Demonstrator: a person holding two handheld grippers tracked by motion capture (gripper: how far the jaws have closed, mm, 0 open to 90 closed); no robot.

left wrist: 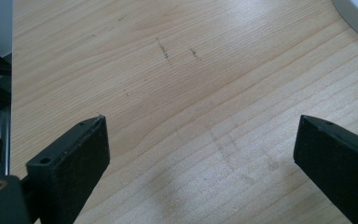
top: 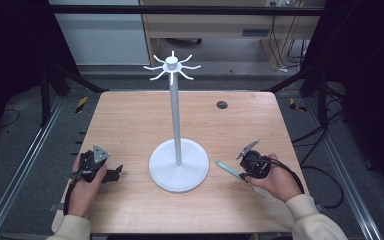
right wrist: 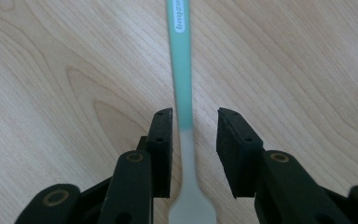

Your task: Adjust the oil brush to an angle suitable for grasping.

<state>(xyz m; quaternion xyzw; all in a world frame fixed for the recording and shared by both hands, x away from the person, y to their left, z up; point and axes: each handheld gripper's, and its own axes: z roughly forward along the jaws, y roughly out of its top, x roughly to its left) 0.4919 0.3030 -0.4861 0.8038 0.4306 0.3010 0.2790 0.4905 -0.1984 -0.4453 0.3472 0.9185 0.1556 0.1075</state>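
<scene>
We see the green toothbrush [right wrist: 182, 84] flat on the bench [top: 130, 125], near right of the white stand [top: 178, 165], btw our right claw's [right wrist: 193, 135] half-open jaws, not squeezed yet; it's light & slippery, so grab the thin neck; left claw [left wrist: 200, 154] wide open, empty.

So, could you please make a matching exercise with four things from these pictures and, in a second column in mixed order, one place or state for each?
Things:
1. left gripper
2. right gripper
3. spatula
4. white stand

Places or states:
A. upright in the middle of the table
B. jaws wide apart over bare wood
C. jaws on either side of a thin handle, not yet touching it
D. flat on the wood, green handle and pale blade

Pairs: 1-B, 2-C, 3-D, 4-A
</scene>
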